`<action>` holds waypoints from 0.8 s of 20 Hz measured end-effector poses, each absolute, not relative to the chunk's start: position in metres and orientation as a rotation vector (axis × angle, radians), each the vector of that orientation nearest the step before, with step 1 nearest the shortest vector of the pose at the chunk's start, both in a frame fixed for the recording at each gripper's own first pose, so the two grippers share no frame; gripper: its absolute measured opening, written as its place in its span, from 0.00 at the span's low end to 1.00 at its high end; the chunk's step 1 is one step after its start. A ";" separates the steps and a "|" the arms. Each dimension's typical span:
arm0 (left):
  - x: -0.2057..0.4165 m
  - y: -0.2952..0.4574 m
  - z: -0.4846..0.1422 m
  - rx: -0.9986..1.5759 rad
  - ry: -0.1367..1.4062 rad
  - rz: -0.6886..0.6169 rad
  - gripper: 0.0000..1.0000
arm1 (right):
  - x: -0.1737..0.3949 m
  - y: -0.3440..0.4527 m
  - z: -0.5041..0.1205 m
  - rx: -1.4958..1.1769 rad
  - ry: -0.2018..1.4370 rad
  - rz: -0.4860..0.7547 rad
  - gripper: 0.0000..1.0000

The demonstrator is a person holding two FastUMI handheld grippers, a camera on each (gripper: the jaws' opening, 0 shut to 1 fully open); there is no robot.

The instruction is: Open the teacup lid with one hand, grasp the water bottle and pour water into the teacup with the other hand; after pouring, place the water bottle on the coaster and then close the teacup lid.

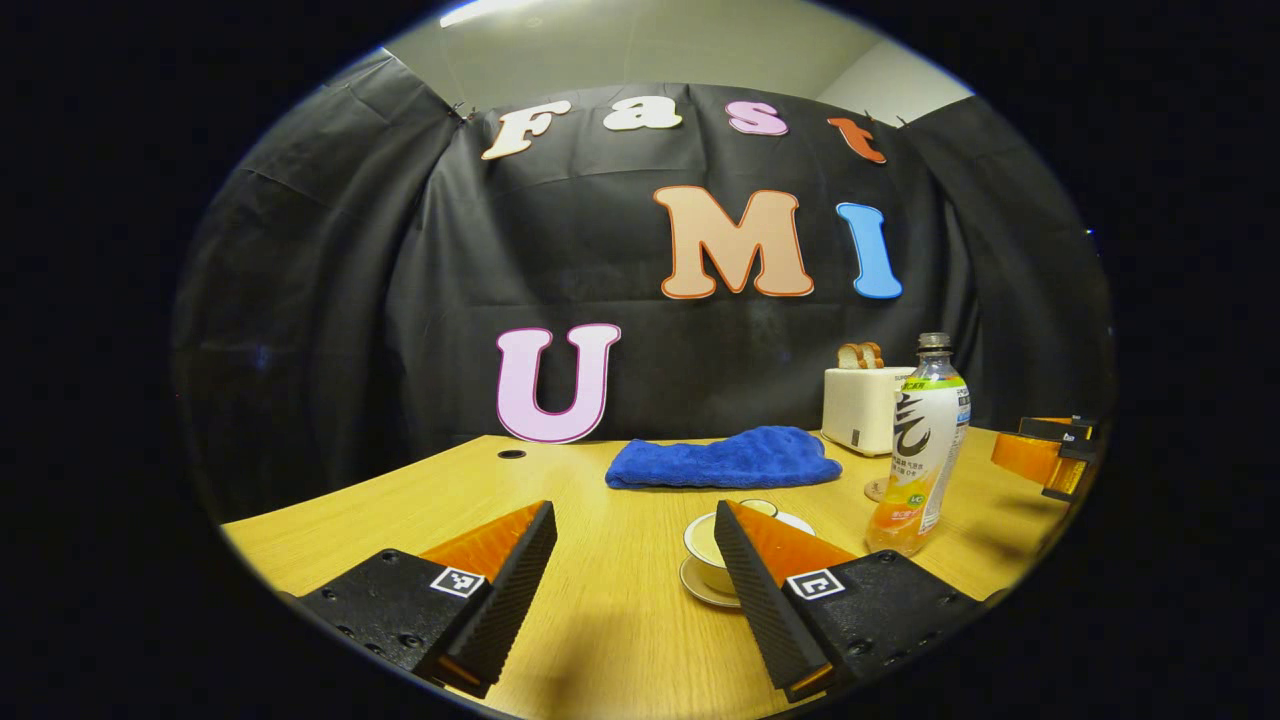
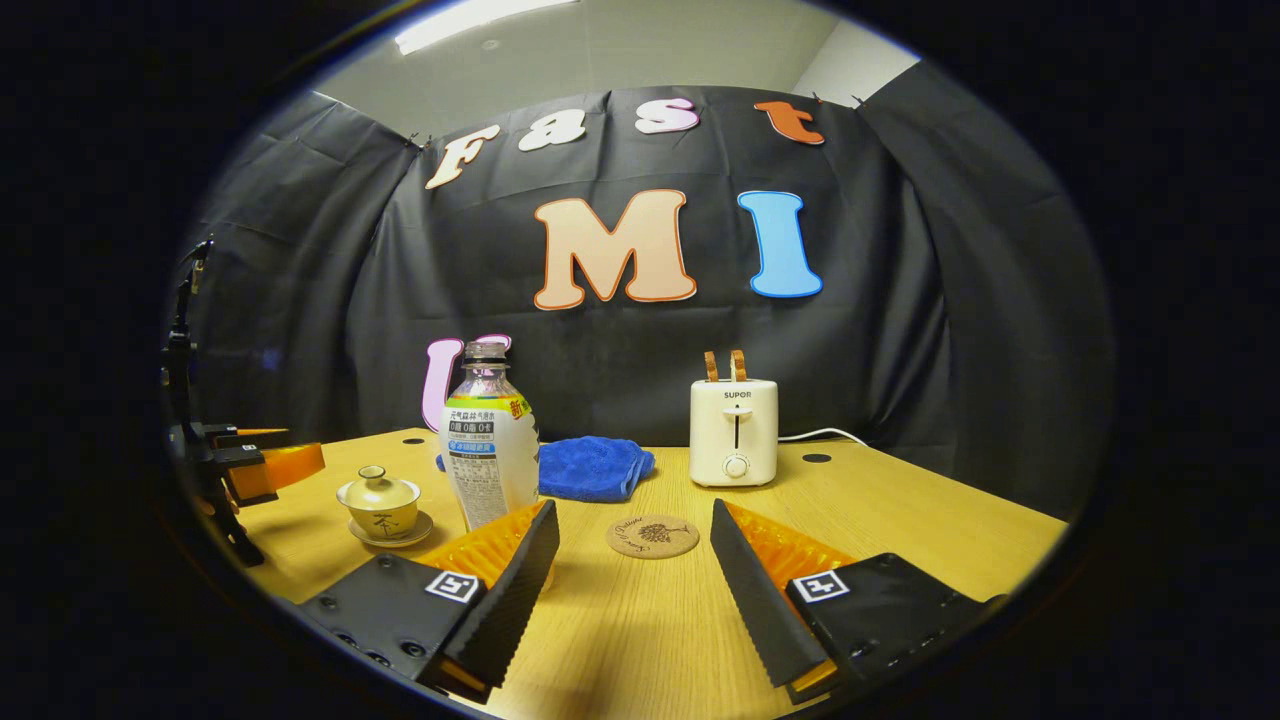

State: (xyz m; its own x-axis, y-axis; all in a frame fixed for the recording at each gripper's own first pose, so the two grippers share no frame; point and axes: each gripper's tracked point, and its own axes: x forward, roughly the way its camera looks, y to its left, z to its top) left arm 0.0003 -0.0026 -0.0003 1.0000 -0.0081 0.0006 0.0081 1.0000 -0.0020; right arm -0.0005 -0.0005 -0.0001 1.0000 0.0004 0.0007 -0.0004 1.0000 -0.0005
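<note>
- One counter (image 2: pixel 900 540), carrying one toaster (image 2: pixel 734 432) and one blue cloth (image 2: pixel 592 467).
- One water bottle (image 2: pixel 489 450) stands upright between teacup and coaster.
- My right claw (image 2: pixel 632 575) and left claw (image 1: pixel 636 575): fingers apart, holding nothing.
- One coaster (image 2: pixel 652 536), bare.
- One lidded teacup (image 2: pixel 379 503); in left gripper view my finger partly hides it.
</note>
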 end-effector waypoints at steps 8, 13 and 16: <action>0.002 -0.019 0.001 -0.005 -0.004 -0.098 0.93 | 0.000 -0.001 0.000 -0.001 -0.001 0.001 0.95; 0.004 -0.035 0.000 -0.006 -0.004 -0.174 0.93 | -0.001 -0.001 0.000 -0.001 -0.001 0.001 0.94; 0.008 -0.044 0.001 -0.006 -0.004 -0.216 0.93 | -0.001 0.000 0.000 0.000 -0.001 0.000 0.94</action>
State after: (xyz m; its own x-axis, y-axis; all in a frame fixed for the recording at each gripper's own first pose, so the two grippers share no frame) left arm 0.0077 -0.0445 0.0009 0.9768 -0.2140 0.0044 0.2140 0.9768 -0.0057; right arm -0.0007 -0.0004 -0.0001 1.0000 0.0004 0.0006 -0.0004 1.0000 -0.0005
